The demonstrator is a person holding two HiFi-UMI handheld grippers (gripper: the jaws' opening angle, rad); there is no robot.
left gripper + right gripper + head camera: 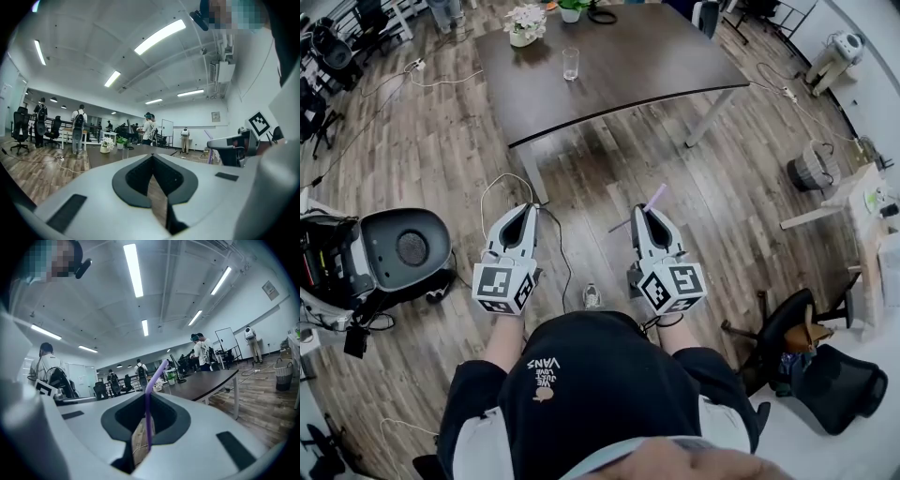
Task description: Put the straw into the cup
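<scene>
The straw (148, 416) was pinched upright in the right hand-held gripper (650, 217); the cup (570, 64) was set well ahead on the surface (656, 56). The left hand-held gripper (520, 216) was closed on nothing.

Purple bent-tip straw (148, 413) stands upright, clamped in jaws; clear cup (570, 64) stands on the dark table (656, 56).

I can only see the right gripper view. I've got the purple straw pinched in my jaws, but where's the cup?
Observer: The head view shows a clear glass cup standing upright on the dark table, toward its left end, straight ahead across the wooden floor.
Operator: Is my other gripper holding something?
Observer: No. In the left gripper view, the left gripper has its jaw tips together with nothing between them.
</scene>
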